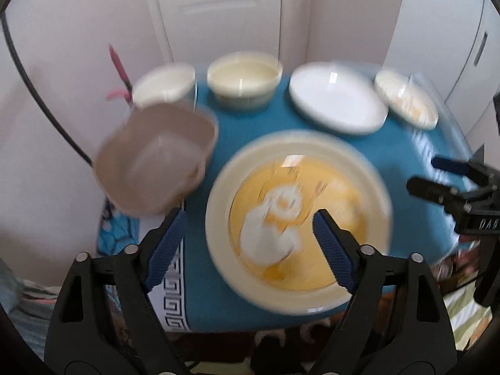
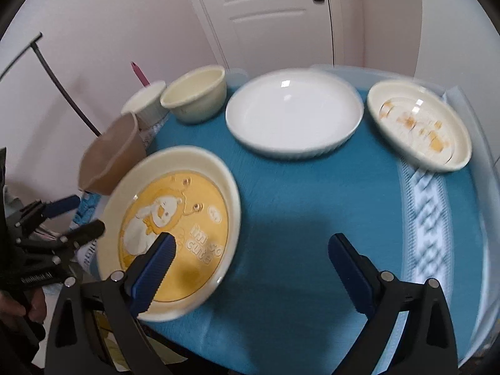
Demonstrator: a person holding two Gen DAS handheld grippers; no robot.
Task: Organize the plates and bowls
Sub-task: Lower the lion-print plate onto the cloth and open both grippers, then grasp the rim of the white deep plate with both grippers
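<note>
The yellow cartoon plate (image 2: 168, 237) lies flat, face up, at the near left of my blue-clothed table (image 2: 297, 218); being round, it has no long axis. My left gripper (image 1: 250, 234) and right gripper (image 2: 250, 259) both gape wide, holding nothing.

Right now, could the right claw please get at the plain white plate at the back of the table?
Probably yes: the right claw is open and empty, and only bare blue cloth lies between it and the white plate.
</note>
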